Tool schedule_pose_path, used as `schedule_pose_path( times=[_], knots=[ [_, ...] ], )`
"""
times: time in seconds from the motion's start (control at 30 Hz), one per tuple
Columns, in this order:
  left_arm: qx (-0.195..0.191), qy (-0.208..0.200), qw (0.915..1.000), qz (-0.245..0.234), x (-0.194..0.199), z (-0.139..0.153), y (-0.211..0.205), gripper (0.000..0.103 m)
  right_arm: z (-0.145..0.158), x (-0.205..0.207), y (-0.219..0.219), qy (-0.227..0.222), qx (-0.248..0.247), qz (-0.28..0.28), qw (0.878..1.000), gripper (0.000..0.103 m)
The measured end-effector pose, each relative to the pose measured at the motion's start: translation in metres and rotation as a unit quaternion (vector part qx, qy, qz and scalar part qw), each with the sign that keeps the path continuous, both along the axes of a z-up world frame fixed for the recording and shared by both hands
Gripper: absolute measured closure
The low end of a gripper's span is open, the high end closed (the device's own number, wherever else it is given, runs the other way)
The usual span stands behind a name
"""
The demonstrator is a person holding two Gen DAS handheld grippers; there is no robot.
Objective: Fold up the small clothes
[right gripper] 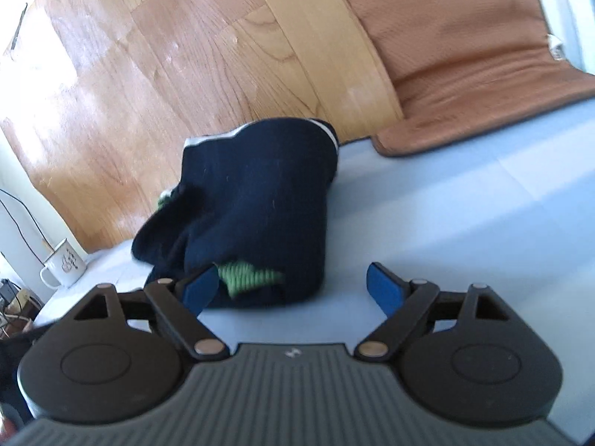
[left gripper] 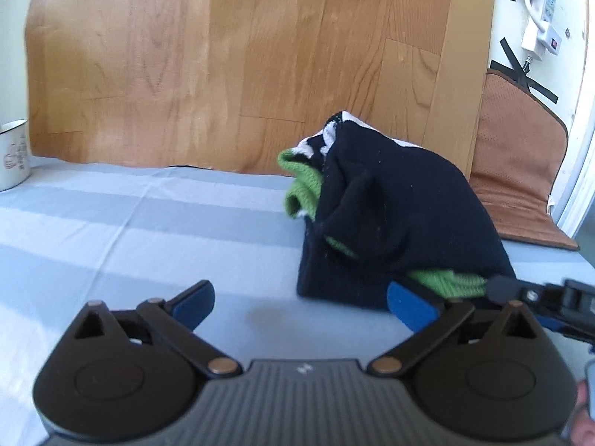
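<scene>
Left claw gapes wide with nothing between its pads, the navy-and-green garment at one o'clock on the pale-blue-covered bench. Right claw also gapes, garment at eleven o'clock; a mug sits at nine.

You have one small garment in front of you: a dark navy knit with bright green ribbed trim and a white stripe along its far edge. It lies bunched in a loose, rounded heap, not flat, with folds and a creased pocket on its near side. Green ribbing pokes out at the near bottom edge and again at the far left side. It rests on the pale blue striped cloth, near that cloth's far edge.
</scene>
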State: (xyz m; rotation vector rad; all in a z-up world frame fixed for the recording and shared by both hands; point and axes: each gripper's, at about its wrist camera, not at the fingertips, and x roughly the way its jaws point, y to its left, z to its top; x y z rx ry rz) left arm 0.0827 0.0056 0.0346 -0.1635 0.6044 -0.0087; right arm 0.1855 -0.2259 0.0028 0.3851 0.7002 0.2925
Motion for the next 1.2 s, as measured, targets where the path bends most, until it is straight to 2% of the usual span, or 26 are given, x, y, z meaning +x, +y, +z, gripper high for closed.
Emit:
schedule_pose_path(
  times=[0.27, 0.47, 0.7, 0.93, 1.2],
  knots=[
    [0.034, -0.001, 0.9994, 0.005, -0.037, 0.0, -0.008, 0.001, 0.007, -0.056, 0.005, -0.04, -0.024, -0.006, 0.999, 0.014],
    [0.072, -0.019, 0.9972, 0.006, -0.056, 0.002, -0.02, 0.0, 0.008, -0.078, 0.003, -0.045, -0.016, -0.016, 0.999, 0.013],
    [0.102, -0.034, 0.9941, 0.012, -0.067, 0.003, -0.028, 0.0, 0.008, -0.088, 0.006, -0.044, -0.021, -0.011, 0.999, 0.012],
    [0.105, -0.035, 0.9938, 0.015, -0.068, 0.003, -0.027, 0.0, 0.01, -0.092, 0.018, -0.047, -0.056, -0.003, 0.997, 0.005],
    [0.112, -0.042, 0.9927, 0.019, -0.07, 0.003, -0.028, 0.0, 0.01, -0.091, 0.02, -0.045, -0.066, 0.001, 0.997, 0.0]
  ],
)
